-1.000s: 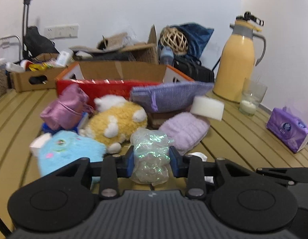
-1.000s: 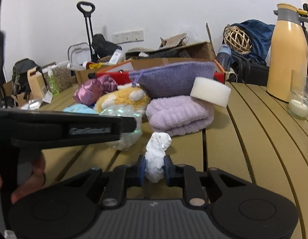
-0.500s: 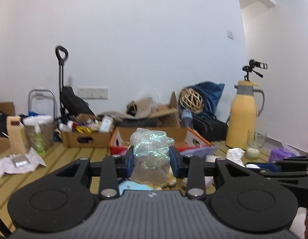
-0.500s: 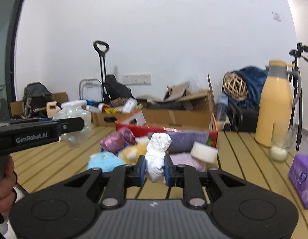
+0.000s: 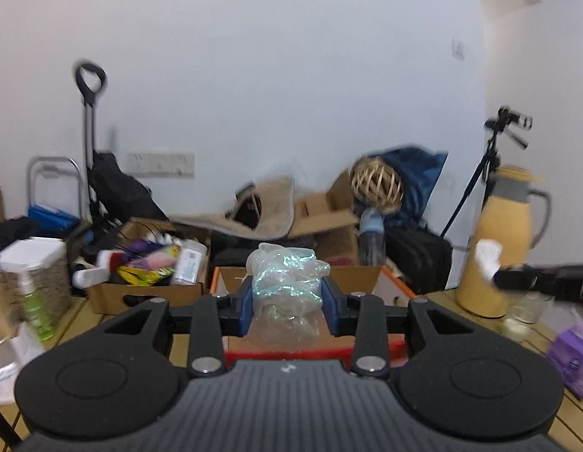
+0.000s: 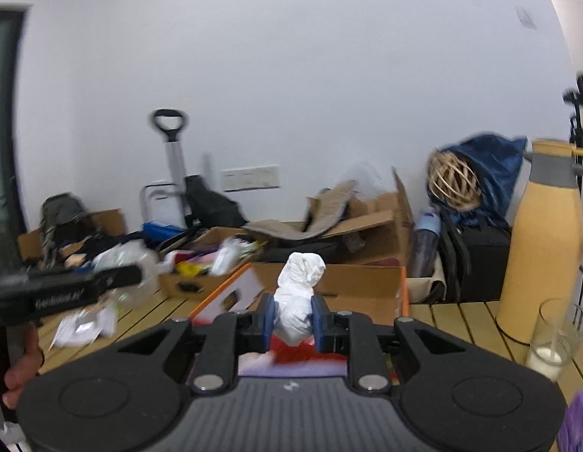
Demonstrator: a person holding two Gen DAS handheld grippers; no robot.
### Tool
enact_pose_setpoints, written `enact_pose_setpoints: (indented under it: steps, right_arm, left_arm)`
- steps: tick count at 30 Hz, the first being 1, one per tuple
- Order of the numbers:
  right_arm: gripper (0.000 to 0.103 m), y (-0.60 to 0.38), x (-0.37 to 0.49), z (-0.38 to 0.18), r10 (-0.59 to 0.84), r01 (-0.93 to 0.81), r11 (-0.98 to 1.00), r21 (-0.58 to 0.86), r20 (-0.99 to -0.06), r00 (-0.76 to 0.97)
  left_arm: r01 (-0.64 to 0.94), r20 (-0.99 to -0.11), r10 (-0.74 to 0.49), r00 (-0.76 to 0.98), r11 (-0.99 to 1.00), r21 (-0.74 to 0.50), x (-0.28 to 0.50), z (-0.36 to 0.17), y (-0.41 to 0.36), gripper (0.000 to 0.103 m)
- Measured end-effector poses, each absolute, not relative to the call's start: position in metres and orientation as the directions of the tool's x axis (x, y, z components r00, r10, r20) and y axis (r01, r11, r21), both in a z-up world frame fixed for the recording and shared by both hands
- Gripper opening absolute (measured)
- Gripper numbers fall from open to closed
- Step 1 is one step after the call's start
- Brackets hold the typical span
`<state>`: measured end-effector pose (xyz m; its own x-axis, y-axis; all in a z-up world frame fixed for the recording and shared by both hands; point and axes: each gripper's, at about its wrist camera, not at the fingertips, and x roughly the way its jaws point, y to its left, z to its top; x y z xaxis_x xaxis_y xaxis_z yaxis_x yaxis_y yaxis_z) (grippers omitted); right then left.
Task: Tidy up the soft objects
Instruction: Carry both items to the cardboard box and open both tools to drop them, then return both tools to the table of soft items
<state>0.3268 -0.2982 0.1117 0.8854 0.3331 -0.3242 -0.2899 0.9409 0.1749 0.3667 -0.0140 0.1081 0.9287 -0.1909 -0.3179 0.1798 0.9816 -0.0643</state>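
Since both hands had risen off the pile, the left gripper (image 5: 287, 303) stayed clamped on a crinkled iridescent plastic bag (image 5: 285, 280). The right gripper (image 6: 293, 318) pinched a crumpled white cloth (image 6: 299, 295); both looked bound for the red-edged cardboard box (image 6: 366, 286).

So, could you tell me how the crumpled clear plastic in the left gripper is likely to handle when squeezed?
The crumpled plastic looks thin and airy, so probably very light. It bulges above the left gripper, suggesting it squashes easily. Its glossy film may be slippery.
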Motion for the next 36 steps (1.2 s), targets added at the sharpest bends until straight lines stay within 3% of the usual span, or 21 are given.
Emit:
enact_pose_setpoints:
  steps: [8,14,17,19,21,27,36]
  right_arm:
    - [0.02,-0.319,0.537,0.098,0.281,-0.184,0.957,0.225,-0.551,0.786]
    - [0.021,-0.284,0.648,0.041,0.156,-0.159,0.985,0.062,-0.711,0.686]
    - [0.023,-0.277,0.68,0.016,0.107,-0.161,0.987,0.0,-0.749,0.653]
    - [0.031,-0.275,0.694,0.002,0.075,-0.155,0.987,-0.034,-0.758,0.647]
    - [0.055,-0.273,0.701,-0.006,0.029,-0.129,0.989,-0.072,-0.765,0.644]
    - [0.061,-0.271,0.687,0.01,0.013,-0.161,0.978,-0.134,-0.729,0.684]
    - [0.069,-0.291,0.612,0.098,0.067,-0.149,0.986,-0.068,-0.663,0.746]
  left_arm:
    - [0.099,-0.547,-0.114,0.83,0.993,-0.057,0.549,0.077,-0.016,0.037]
    - [0.064,-0.663,-0.021,0.749,0.997,0.041,0.637,0.03,-0.024,0.041]
    - [0.075,-0.666,-0.004,0.746,0.994,0.078,0.656,0.018,-0.025,0.051]
    - [0.078,-0.658,0.003,0.753,0.992,0.094,0.66,0.015,-0.026,0.064]
    - [0.087,-0.65,-0.005,0.76,0.992,0.095,0.66,0.014,-0.026,0.065]
    - [0.105,-0.631,-0.027,0.775,0.991,0.087,0.646,0.031,-0.023,0.069]
    - [0.096,-0.544,-0.06,0.837,0.995,0.038,0.557,0.114,-0.001,0.081]
